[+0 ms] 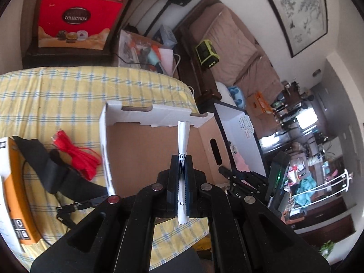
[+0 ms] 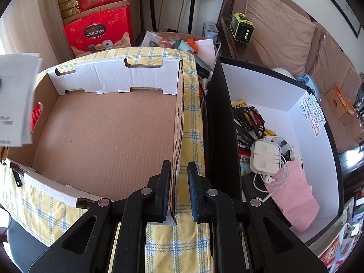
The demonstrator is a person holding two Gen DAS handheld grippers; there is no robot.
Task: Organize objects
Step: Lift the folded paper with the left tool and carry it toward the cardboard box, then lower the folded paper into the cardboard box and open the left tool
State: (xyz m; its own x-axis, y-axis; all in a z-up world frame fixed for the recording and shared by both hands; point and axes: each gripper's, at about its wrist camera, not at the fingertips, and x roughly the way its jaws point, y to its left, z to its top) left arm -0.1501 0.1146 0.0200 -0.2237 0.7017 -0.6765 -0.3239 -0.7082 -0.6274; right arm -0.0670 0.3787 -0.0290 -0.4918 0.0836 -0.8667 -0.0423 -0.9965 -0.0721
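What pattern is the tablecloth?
Yellow with blue-and-white checks on the tablecloth; clearest in the left wrist view.

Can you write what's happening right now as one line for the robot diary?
left gripper: shut on paper | right gripper: open, astride box wall | box: empty

yellow-and-blue checked cloth, brown cardboard tray, red cord

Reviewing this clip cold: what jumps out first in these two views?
The left claw is shut on a folded white paper, held above the open cardboard box on the yellow checked cloth. The right claw straddles that box's right wall, jaws apart. Beside it, a white bin holds tangled cables and earphones.
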